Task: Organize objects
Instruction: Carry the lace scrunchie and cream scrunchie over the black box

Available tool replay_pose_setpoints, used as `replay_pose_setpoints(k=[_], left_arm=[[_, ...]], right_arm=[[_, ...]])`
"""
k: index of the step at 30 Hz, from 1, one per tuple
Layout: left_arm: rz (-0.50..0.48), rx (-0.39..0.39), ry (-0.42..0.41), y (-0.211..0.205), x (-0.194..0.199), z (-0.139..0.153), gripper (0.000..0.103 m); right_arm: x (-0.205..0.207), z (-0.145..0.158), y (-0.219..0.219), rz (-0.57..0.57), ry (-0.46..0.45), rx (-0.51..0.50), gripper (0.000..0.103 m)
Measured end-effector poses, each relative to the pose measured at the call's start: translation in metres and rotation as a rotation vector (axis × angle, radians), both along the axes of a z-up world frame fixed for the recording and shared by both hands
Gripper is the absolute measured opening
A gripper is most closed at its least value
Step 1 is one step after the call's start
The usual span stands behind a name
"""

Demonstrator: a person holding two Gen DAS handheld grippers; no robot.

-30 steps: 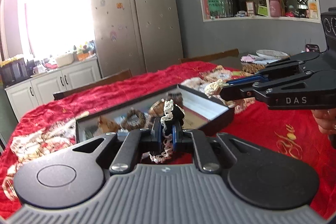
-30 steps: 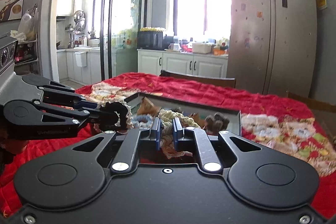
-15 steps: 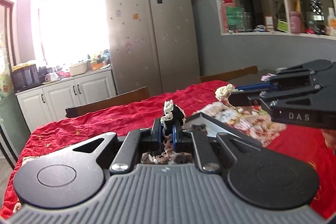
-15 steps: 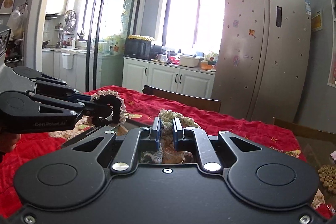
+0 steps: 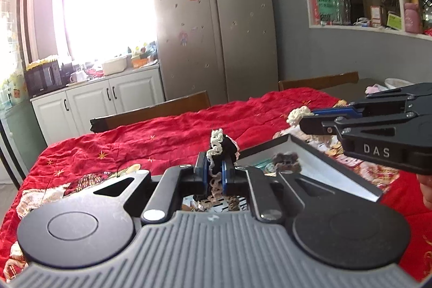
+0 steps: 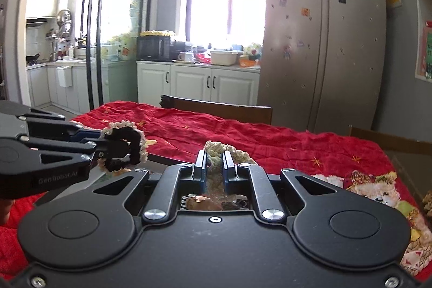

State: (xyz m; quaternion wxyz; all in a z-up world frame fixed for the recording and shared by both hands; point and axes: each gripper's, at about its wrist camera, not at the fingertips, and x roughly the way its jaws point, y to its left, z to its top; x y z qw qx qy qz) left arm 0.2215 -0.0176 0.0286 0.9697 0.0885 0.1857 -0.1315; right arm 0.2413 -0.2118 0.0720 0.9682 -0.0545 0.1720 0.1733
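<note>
Scrunchies pinched in both grippers above the red cloth.

Left gripper has its blue fingers drawn tight on a black scrunchie with cream lace trim; part of the band stands above the tips and the rest hangs down between the fingers. Seen from the right wrist, that scrunchie shows as a black ring edged in cream, clamped at the tip of the left gripper and held clear of the cloth. Right gripper is closed the same way on a cream knitted scrunchie, which bulges over the fingertips and trails behind them. From the left wrist only a cream tuft shows at the right gripper's tip. Below the grippers a dark box with a pale lining lies on the cloth near its right side, with a brown scrunchie inside.
</note>
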Motion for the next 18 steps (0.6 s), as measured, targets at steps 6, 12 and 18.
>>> replay_pose_setpoints(k=[6, 12, 18], left_arm=[[0.018, 0.011, 0.026, -0.001, 0.017, -0.013, 0.012], [0.026, 0.029, 0.039, -0.005, 0.026, -0.024, 0.012], [0.020, 0.036, 0.059, -0.008, 0.032, -0.032, 0.012]], right_arm=[[0.024, -0.018, 0.006, -0.021, 0.021, -0.015, 0.012], [0.032, -0.039, 0.019, -0.026, 0.036, -0.049, 0.012], [0.041, -0.052, 0.021, -0.027, 0.060, -0.052, 0.012]])
